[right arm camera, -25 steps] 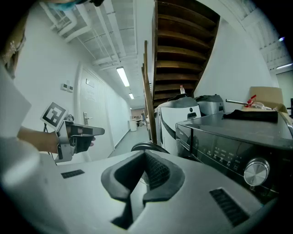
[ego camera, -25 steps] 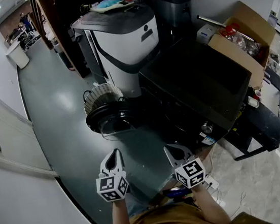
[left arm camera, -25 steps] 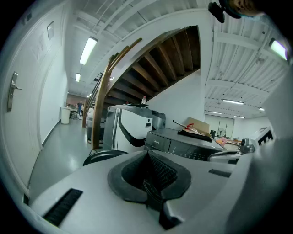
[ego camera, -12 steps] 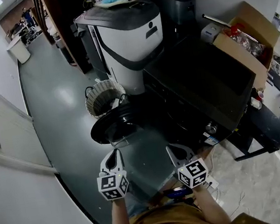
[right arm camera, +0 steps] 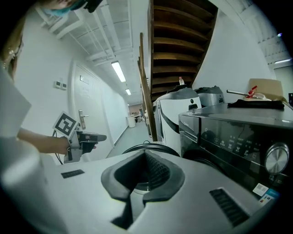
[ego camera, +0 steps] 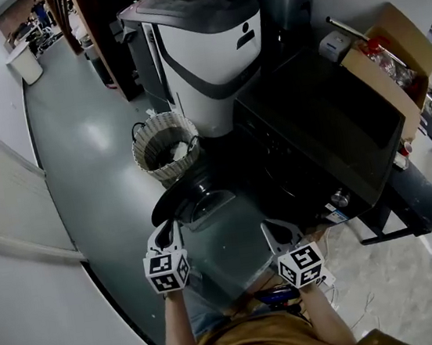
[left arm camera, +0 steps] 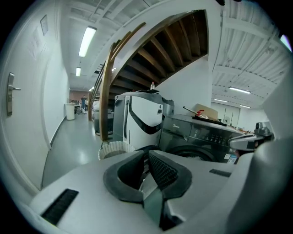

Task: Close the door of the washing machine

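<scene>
The dark front-loading washing machine (ego camera: 328,125) stands at the right, its control panel (right arm camera: 238,137) close in the right gripper view. Its round door (ego camera: 191,196) hangs open toward me, and its rim (right arm camera: 147,147) shows just past the right jaws. My left gripper (ego camera: 167,229) is shut and empty. Its tips sit right at the door's near left edge; I cannot tell if they touch. My right gripper (ego camera: 275,229) is also shut and empty, a little short of the machine's front. The left gripper (right arm camera: 87,137) shows in the right gripper view.
A wicker basket (ego camera: 165,147) stands on the grey floor just beyond the door. A white and grey appliance (ego camera: 204,51) is behind it. A cardboard box (ego camera: 390,58) with items rests on the machine's far side. A white wall (ego camera: 29,311) runs along the left.
Both grippers have come forward and lower toward the washing machine, the left one further, up to the open door's edge. The door looks as open as before.
</scene>
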Action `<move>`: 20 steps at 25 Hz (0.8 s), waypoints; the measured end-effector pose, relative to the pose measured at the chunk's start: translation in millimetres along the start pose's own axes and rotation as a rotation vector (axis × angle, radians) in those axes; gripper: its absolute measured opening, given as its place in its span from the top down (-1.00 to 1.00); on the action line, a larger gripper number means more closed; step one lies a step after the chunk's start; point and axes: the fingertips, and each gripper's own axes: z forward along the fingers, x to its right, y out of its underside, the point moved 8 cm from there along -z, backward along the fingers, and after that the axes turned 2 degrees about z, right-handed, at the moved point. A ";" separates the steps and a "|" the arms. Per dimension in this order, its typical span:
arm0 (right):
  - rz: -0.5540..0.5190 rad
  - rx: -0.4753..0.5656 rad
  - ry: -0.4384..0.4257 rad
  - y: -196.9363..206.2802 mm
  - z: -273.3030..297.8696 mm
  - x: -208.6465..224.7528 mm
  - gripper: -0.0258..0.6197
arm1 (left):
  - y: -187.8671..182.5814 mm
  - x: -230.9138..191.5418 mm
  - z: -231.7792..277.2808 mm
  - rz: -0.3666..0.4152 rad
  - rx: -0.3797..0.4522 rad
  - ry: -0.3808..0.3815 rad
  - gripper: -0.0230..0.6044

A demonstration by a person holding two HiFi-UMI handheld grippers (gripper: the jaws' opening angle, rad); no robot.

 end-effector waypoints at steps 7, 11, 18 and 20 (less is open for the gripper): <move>0.002 -0.063 0.051 2.8 39.0 -4.5 0.88 | 15.1 -54.9 62.1 -0.018 -0.083 0.042 0.50; 0.007 -0.096 0.079 6.4 67.2 -9.1 0.88 | 32.8 -83.4 103.5 -0.021 -0.154 0.082 0.32; 0.008 -0.137 0.105 13.5 111.9 -21.7 0.88 | 64.8 -106.9 162.2 -0.024 -0.264 0.195 0.25; 0.008 -0.149 0.112 15.6 119.2 -22.8 0.88 | 69.1 -108.7 171.0 -0.033 -0.279 0.221 0.24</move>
